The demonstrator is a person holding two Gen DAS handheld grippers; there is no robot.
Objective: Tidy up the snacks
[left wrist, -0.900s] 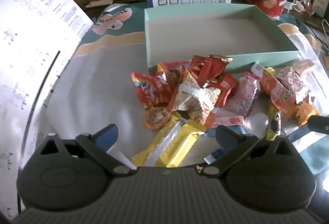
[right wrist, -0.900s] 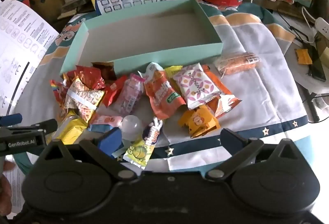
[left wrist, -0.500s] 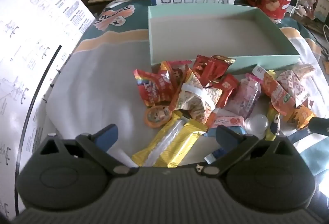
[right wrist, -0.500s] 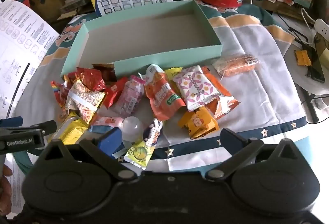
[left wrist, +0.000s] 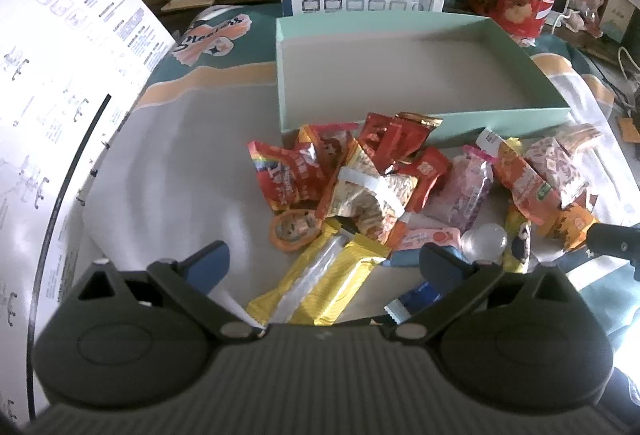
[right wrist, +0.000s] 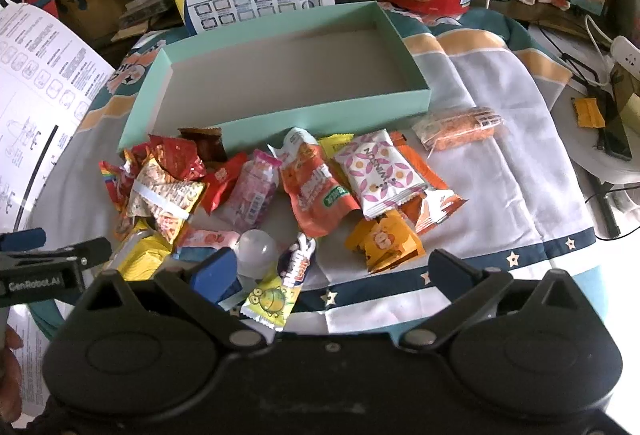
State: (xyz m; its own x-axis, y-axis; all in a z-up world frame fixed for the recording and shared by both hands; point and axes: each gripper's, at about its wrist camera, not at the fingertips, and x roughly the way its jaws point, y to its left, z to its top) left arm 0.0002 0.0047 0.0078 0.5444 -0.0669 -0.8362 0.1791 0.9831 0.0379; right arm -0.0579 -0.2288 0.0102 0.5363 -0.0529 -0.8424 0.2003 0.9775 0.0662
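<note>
Since the earlier frames we have drifted our left gripper [left wrist: 322, 267] slightly, so the mint-green box [left wrist: 420, 123] sits a touch lower and further right in its view; the snacks have not shifted. We hold both pairs of fingers spread fully wide, gripping nothing. Our right gripper [right wrist: 328, 271] hangs over the near edge of the snack pile [right wrist: 280, 191], which lies on the cloth-covered counter [right wrist: 500, 171] just in front of the box, outside it. A yellow wrapper [left wrist: 324, 283] lies between our left fingers, untouched
</note>
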